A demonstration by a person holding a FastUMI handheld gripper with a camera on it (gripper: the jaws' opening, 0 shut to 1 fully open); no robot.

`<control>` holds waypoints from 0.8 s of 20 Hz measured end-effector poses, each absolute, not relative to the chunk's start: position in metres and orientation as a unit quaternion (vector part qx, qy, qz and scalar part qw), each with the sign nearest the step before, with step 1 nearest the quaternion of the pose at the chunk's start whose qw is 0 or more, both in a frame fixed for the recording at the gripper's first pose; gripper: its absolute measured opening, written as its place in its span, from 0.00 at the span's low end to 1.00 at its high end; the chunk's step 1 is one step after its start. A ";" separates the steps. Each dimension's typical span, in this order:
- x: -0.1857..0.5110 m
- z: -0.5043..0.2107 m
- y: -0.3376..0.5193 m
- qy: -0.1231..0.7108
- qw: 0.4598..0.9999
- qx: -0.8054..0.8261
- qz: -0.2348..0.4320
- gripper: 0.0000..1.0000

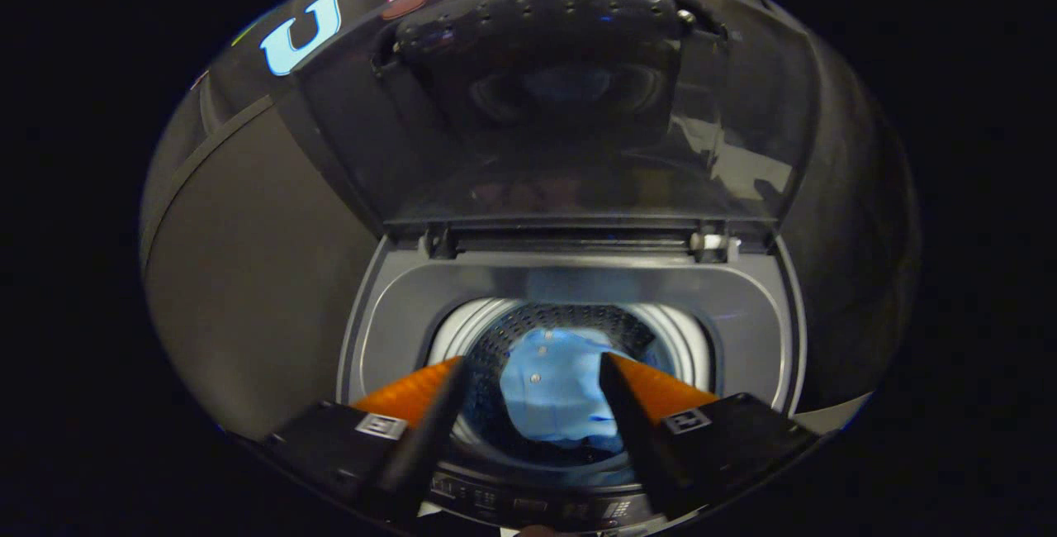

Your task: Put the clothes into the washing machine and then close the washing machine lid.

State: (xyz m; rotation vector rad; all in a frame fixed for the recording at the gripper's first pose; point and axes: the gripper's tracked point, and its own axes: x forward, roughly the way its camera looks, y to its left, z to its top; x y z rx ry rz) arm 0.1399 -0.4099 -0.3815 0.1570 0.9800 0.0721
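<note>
Light blue shirt [552, 384] lies down in the perforated drum [570, 322], below and beyond the fingertips, seen through their gap. Gripper [533, 368] jaws apart, holding nothing. Washing machine lid [561, 107] stands raised, beyond the tub opening.

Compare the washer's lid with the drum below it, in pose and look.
The lid stands raised, hinged at the back; the drum sits sunk below, mouth up. The lid is dark, see-through and glossy; the drum's wall is perforated and holds a blue shirt. The open gripper hovers over the drum, holding nothing. Both belong to one washer.
</note>
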 end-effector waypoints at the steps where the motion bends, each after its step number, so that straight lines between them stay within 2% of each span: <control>1: 0.146 -0.380 -0.416 0.458 0.886 0.068 0.026 0.97; 6: 0.151 -0.365 -0.422 0.442 0.895 0.063 0.009 1.00; 11: 0.166 -0.321 -0.440 0.386 0.920 0.055 -0.023 0.99; 16: 0.179 -0.281 -0.426 0.352 0.935 0.048 0.004 0.99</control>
